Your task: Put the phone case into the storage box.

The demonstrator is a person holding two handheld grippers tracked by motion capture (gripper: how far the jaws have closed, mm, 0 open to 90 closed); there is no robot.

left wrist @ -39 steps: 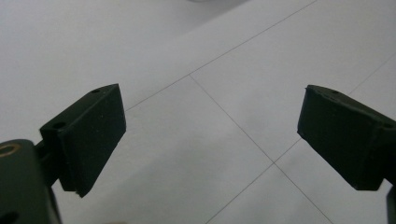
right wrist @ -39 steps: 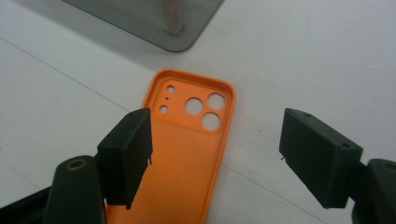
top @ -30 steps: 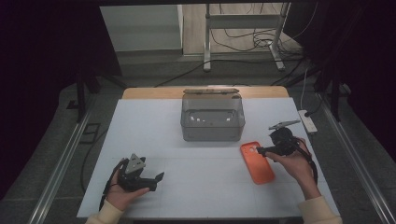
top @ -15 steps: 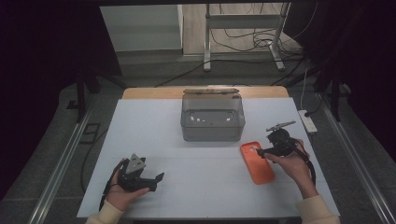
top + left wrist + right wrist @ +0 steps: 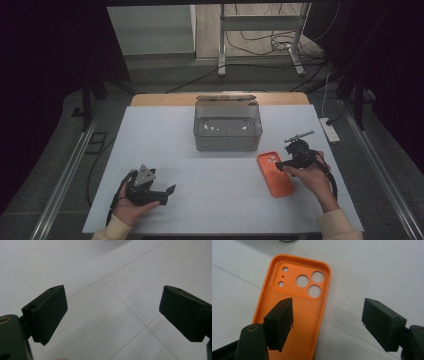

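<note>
An orange phone case (image 5: 275, 173) lies inner side up on the white table (image 5: 215, 170), right of centre. In the right gripper view the case (image 5: 294, 302) has its camera holes at the far end. My right gripper (image 5: 328, 308) is open just above it; one jaw hangs over the case's inside and the other over bare table, so they straddle its long edge without touching. In the high view the right gripper (image 5: 282, 164) is at the case's right side. My left gripper (image 5: 167, 194) rests in a hand at the front left, and its jaws (image 5: 112, 302) are open over bare table.
A grey see-through box (image 5: 227, 127) stands at the back middle of the table, just beyond the case. A white power strip (image 5: 330, 131) lies off the table's right edge. Dark floor with cables and metal stand legs lies behind.
My right gripper has edged slightly down and toward the orange case. The left gripper and the case have stayed put.
</note>
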